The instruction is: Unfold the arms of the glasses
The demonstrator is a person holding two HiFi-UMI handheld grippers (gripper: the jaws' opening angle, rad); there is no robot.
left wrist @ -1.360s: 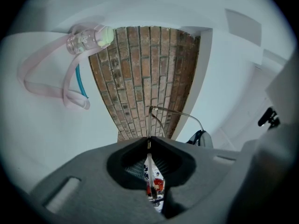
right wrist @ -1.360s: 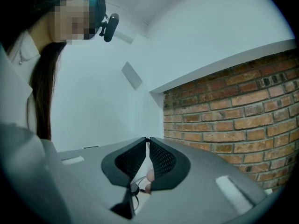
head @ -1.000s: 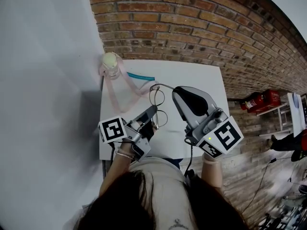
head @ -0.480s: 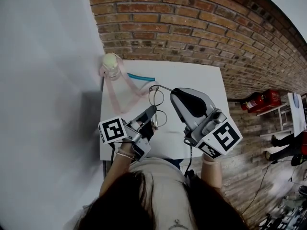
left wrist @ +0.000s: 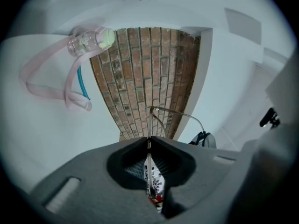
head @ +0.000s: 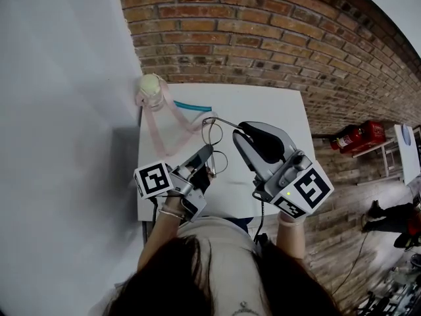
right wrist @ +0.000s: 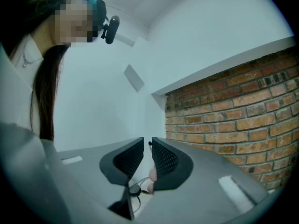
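While the glasses [head: 212, 135] hang just above the white tabletop [head: 276, 104] at the centre of the head view, both claws have hold of them. The left gripper [head: 209, 151], at lower left, has its claw pressed fully together on the thin rim of the glasses [left wrist: 150, 122], which stands edge-on in the closed seam of the left gripper [left wrist: 149, 141]. One wire arm runs from the frame's upper end to the right, into the right gripper [head: 238, 131]. In the right gripper view that claw [right wrist: 148, 146] is closed to a narrow slit with the arm's dark tip in it, and the lens rings [right wrist: 137, 189] show low behind the jaws. At the tabletop's upper left corner stands a small clear bottle [head: 151, 91] with a pink strap [head: 160, 127] trailing from it.
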